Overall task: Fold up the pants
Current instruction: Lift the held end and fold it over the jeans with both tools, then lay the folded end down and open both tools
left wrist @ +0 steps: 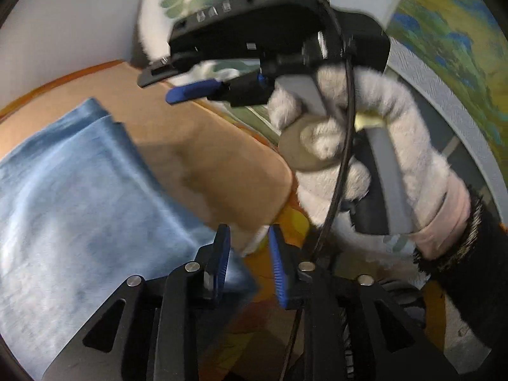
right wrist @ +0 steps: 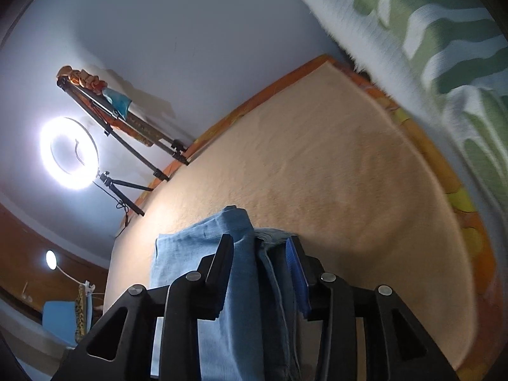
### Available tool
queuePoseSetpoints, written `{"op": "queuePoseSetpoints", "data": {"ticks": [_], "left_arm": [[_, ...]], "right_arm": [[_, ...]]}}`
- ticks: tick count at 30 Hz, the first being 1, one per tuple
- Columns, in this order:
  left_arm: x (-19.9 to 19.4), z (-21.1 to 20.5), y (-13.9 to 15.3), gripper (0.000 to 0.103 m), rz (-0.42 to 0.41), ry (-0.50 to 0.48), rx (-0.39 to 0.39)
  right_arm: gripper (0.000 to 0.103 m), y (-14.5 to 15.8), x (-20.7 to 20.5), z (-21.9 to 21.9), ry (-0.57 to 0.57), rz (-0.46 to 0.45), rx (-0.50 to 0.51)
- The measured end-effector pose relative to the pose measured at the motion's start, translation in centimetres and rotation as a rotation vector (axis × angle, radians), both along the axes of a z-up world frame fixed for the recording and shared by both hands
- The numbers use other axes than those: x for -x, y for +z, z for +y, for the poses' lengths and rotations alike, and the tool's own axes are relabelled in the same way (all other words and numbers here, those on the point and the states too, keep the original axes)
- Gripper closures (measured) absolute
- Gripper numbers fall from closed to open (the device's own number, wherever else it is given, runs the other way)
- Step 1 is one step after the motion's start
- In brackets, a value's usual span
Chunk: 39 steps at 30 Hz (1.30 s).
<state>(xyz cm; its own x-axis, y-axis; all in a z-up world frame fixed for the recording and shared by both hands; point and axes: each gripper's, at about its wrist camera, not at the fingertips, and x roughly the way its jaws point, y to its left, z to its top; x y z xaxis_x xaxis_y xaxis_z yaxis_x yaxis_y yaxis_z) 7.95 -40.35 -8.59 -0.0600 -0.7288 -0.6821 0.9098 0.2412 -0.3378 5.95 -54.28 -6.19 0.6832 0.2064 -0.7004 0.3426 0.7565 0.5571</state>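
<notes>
Right wrist view: pants [right wrist: 241, 285] lie between the right gripper [right wrist: 258, 247] fingers, jaws parted, not pinching. Left gripper [left wrist: 249, 238], slightly open and empty, hangs beside the pants [left wrist: 79, 190].

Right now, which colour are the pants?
Light blue pants, seen best in the right wrist view.

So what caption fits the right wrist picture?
Claw straddling folded blue pants on a beige blanket.

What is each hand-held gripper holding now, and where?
Left hand-held gripper: nothing between its open jaws. Right hand-held gripper: a folded edge of the blue pants lies between its jaws, seemingly unpinched.
</notes>
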Motion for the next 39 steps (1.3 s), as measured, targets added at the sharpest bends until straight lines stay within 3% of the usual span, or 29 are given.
{"op": "queuePoseSetpoints", "data": {"ticks": [6, 10, 12, 15, 17, 19, 22, 25, 28, 29, 31, 34, 39], "left_arm": [[1.0, 3.0, 1.4, 0.078, -0.004, -0.027, 0.004], [-0.6, 8.1, 3.6, 0.068, -0.040, 0.017, 0.020], [-1.9, 10.2, 4.3, 0.067, -0.049, 0.057, 0.020], [-4.0, 13.7, 4.6, 0.067, -0.081, 0.123, 0.006], [-5.0, 15.5, 4.0, 0.067, -0.094, 0.159, -0.015], [-5.3, 16.4, 3.0, 0.067, -0.075, 0.168, -0.035], [-4.4, 16.9, 1.0, 0.067, -0.060, 0.139, -0.059], [-2.8, 16.8, -0.6, 0.067, -0.046, 0.096, -0.071], [-1.6, 17.7, -0.9, 0.067, -0.087, 0.079, -0.055], [-1.6, 17.7, -0.6, 0.067, -0.082, 0.074, -0.045], [-1.4, 18.6, -0.1, 0.067, -0.074, 0.062, -0.037], [-1.3, 19.9, 0.1, 0.067, -0.089, 0.062, -0.035], [-3.8, 21.4, 0.7, 0.067, -0.055, 0.121, -0.009]], "right_arm": [[0.063, 2.4, 2.7, 1.3, 0.015, -0.020, 0.066], [0.045, 3.1, 3.4, 2.6, 0.021, -0.029, 0.092], [0.044, 2.9, 3.2, 3.5, 0.023, -0.029, 0.124], [0.047, 2.5, 2.2, 4.7, 0.051, -0.046, 0.154], [0.061, 2.1, 0.8, 5.5, 0.093, -0.067, 0.126], [0.062, 2.0, -1.2, 6.4, 0.138, -0.095, 0.106], [0.062, 1.7, -4.1, 7.5, 0.192, -0.109, 0.158], [0.061, -0.2, -7.2, 6.7, 0.167, -0.049, 0.153], [0.070, -2.5, -9.1, 5.0, 0.114, 0.042, 0.156], [0.075, -2.9, -9.3, 4.7, 0.108, 0.054, 0.150], [0.074, -2.8, -9.1, 4.5, 0.094, 0.059, 0.145], [0.067, -0.6, -7.5, 5.4, 0.081, 0.059, 0.207], [0.067, 2.9, -2.0, 8.9, 0.171, 0.036, 0.274]]}}
